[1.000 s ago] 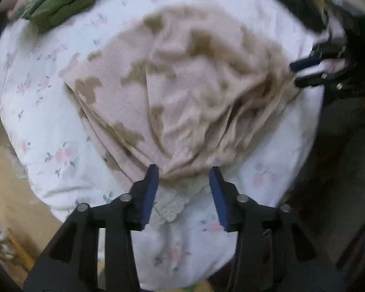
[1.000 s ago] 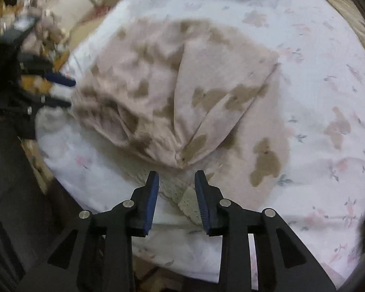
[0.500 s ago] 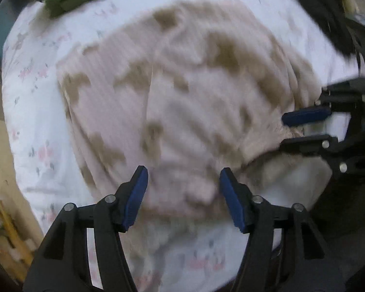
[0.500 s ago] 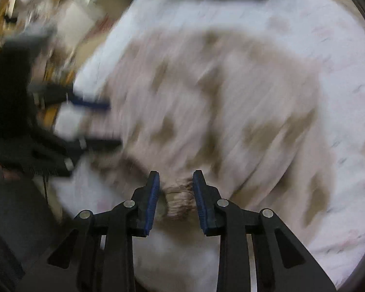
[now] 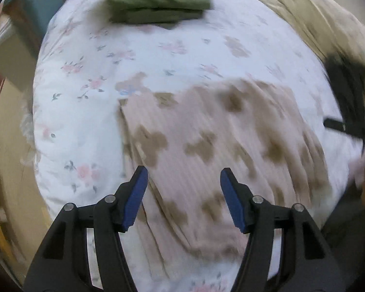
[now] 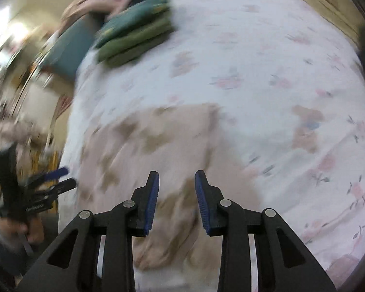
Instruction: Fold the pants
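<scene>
A white flowered bedsheet fills most of both views, and on it the pants, pale pink with brown patches, lie spread across the lower centre of the left wrist view and the lower left of the right wrist view. The left gripper stands at the bottom centre of its own view with its blue-padded fingers wide apart and nothing between them, hanging over the cloth near its left edge; whether it touches the fabric cannot be told through the blur. The right gripper sits at the bottom centre of its view, its fingers moderately apart, with a bunched ridge of the pants showing in the gap; contact is unclear. Each gripper also appears blurred at the side edge of the other's view. A stack of folded green clothes rests at the upper part of the sheet, well apart from the pants. A beige blanket lies along the upper right.
</scene>
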Tool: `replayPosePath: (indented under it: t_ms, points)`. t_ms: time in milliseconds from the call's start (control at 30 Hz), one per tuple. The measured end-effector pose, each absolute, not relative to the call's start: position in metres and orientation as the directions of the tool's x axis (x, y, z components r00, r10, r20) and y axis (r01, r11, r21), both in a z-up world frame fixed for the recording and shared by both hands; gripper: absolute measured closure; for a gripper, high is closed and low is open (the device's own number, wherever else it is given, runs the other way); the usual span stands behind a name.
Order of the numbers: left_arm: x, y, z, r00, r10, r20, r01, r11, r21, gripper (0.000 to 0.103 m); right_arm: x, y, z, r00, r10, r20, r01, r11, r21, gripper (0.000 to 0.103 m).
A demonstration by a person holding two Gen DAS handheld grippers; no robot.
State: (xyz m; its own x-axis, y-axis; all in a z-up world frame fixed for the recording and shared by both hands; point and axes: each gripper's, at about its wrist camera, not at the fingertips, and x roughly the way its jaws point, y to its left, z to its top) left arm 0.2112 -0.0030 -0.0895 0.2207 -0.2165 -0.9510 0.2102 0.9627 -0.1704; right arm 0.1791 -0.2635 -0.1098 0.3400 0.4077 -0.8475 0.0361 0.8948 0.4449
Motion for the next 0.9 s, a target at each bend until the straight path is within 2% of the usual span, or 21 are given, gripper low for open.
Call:
replayPosePath:
  t_ms: [67, 167, 233, 267, 367, 400, 500, 567, 633, 733, 900]
  points:
    - [0.219, 0.002, -0.103, 0.195, -0.216, -0.957, 0.179, 0.967, -0.182, 0.045, 0.191, -0.262, -0.124, 0.305, 0.413, -0.858, 0.051, 0.892, 0.448, 0.07]
    - [0.224, -0.003, -0.137, 0.136, -0.092, -0.986, 0.182, 0.981, -0.067, 0.045, 0.206, -0.241, -0.145, 0.249, 0.364, -0.898, 0.001, 0.927, 0.376, 0.07]
    - [0.221, -0.001, -0.157, 0.087, -0.055, -0.995, 0.193, 0.981, -0.037, 0.042, 0.214, -0.23, -0.156, 0.222, 0.318, -0.922, -0.036, 0.947, 0.318, 0.071]
    - [0.221, 0.0, -0.158, 0.097, -0.057, -0.994, 0.202, 0.979, -0.037, 0.041, 0.217, -0.228, -0.164, 0.218, 0.269, -0.938, -0.047, 0.963, 0.265, 0.077]
    - [0.22, -0.003, -0.157, 0.101, -0.026, -0.995, 0.238, 0.971, -0.002, 0.04, 0.221, -0.243, -0.169, 0.236, 0.084, -0.968, -0.044, 0.996, 0.076, 0.079]
    - [0.219, -0.003, -0.155, 0.096, -0.025, -0.995, 0.233, 0.973, -0.002, 0.04, 0.222, -0.254, -0.169, 0.239, 0.081, -0.968, -0.029, 0.997, 0.076, 0.079]
    - [0.221, 0.011, -0.142, 0.093, -0.055, -0.994, 0.132, 0.99, -0.043, 0.041, 0.222, -0.288, -0.161, 0.239, 0.24, -0.941, 0.104, 0.957, 0.271, 0.077]
    - [0.223, 0.02, -0.128, 0.12, -0.113, -0.986, 0.094, 0.99, -0.102, 0.042, 0.221, -0.29, -0.151, 0.222, 0.317, -0.922, 0.072, 0.938, 0.34, 0.074]
    - [0.23, 0.025, -0.117, 0.162, -0.131, -0.978, 0.089, 0.989, -0.118, 0.041, 0.222, -0.287, -0.138, 0.241, 0.342, -0.908, 0.031, 0.933, 0.359, 0.071]
    - [0.25, 0.035, -0.116, 0.188, -0.119, -0.975, 0.06, 0.992, -0.109, 0.04, 0.232, -0.288, -0.127, 0.271, 0.39, -0.88, -0.001, 0.914, 0.405, 0.061]
    - [0.284, 0.041, -0.13, 0.166, -0.193, -0.967, 0.062, 0.981, -0.185, 0.04, 0.269, -0.283, -0.135, 0.265, 0.364, -0.893, -0.057, 0.93, 0.362, 0.06]
